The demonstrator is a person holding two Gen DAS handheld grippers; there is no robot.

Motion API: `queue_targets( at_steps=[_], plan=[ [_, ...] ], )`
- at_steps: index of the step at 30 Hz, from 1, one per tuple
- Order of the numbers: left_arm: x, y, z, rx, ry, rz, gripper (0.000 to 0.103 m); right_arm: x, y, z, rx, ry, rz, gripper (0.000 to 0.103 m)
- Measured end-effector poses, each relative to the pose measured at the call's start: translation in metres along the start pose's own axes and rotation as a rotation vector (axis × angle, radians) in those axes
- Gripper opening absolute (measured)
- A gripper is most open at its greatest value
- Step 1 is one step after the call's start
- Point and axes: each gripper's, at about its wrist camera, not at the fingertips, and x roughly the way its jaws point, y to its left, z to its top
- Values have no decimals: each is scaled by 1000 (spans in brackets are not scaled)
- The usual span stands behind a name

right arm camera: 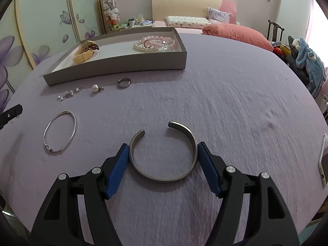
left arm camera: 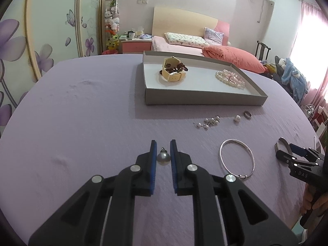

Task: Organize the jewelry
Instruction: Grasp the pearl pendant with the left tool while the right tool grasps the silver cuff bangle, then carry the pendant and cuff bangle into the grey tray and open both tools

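At the bottom centre of the left wrist view, a pearl earring is seen between the parted fingers of the left gripper, with gaps on both sides. Only the right wrist view shows the right gripper, whose spread fingers touch both flanks of an open cuff bangle on the lilac worktop. Farther up, a thin silver bangle, a ring and the grey tray of bracelets are shown.
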Motion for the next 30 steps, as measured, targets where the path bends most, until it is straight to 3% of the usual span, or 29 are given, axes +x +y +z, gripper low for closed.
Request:
queue_targets(
  at_steps=[23, 30],
  plan=[
    [-5, -4, 1, 7, -16, -17, 14, -14, -5, 0, 35, -66, 46, 67],
    [-17, -5, 16, 9, -71, -19, 14, -36, -9, 18, 55, -180, 55, 67]
  ],
)
